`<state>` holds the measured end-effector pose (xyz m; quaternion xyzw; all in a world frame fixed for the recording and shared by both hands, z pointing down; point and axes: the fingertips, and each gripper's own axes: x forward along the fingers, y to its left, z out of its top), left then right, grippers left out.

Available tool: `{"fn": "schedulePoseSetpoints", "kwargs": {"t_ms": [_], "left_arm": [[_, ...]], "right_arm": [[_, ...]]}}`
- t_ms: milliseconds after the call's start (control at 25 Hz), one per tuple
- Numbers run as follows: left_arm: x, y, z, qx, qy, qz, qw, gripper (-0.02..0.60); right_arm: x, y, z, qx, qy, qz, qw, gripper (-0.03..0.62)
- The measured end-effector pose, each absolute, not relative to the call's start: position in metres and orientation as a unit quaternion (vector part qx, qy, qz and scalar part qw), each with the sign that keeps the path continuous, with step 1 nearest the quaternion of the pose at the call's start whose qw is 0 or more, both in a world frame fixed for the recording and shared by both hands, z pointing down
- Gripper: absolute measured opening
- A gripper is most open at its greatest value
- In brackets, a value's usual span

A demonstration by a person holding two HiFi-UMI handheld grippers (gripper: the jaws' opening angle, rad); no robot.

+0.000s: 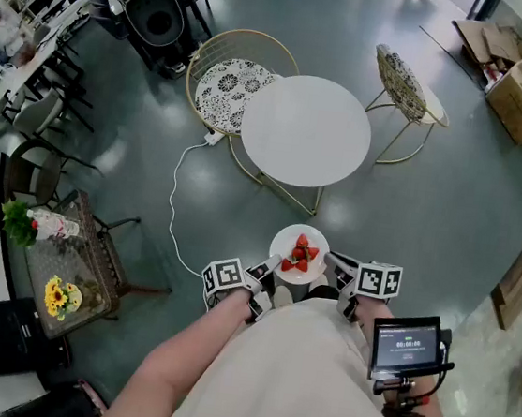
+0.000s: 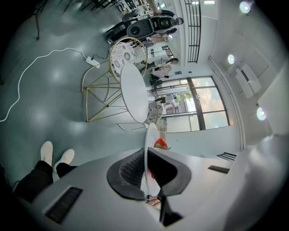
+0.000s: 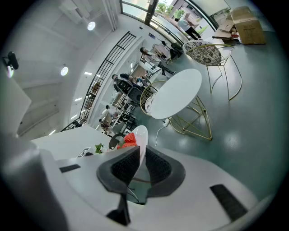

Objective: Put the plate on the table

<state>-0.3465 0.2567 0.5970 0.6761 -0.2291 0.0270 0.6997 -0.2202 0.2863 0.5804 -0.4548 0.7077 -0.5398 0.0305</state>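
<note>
Plate (image 1: 284, 242) of strawberries (image 1: 300, 255), held in the air above the floor, just short of the round white table (image 1: 305, 130). Left gripper (image 1: 266, 272) and right gripper (image 1: 335, 263) each clamp its rim, on opposite sides

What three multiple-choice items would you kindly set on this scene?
1. Where is the plate? A in the air, short of the table; B on the table; C on the floor.
2. How many chairs stand by the table? A one; B two; C four.
3. Left gripper and right gripper are: A both shut on the plate's rim; B both open; C one open.
Key: A, floor lies beneath it; B, two gold frames; A, rim sits between each pair of jaws.
</note>
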Motion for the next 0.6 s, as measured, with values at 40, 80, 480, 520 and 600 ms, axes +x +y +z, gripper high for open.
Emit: {"fn": "schedulePoseSetpoints", "kwargs": {"t_ms": [40,80,480,520,600], "left_arm": [[-0.346,0.259,0.599,0.676,-0.227,0.03,0.7,0.017],[-0.344,0.262,0.601,0.676,-0.225,0.034,0.701,0.017],[-0.297,0.349,0.581,0.682,-0.208,0.055,0.699,0.015],[-0.291,0.353,0.58,0.681,-0.208,0.053,0.7,0.017],[-0.28,0.362,0.578,0.682,-0.206,0.05,0.7,0.017]], "right_arm": [[-0.22,0.289,0.584,-0.456,0.706,-0.542,0.03,0.044],[-0.219,0.293,0.587,-0.457,0.704,-0.543,0.031,0.043],[-0.173,0.385,0.567,-0.471,0.704,-0.53,0.041,0.044],[-0.167,0.389,0.565,-0.47,0.706,-0.528,0.044,0.044],[-0.155,0.398,0.561,-0.467,0.71,-0.524,0.052,0.044]]}}
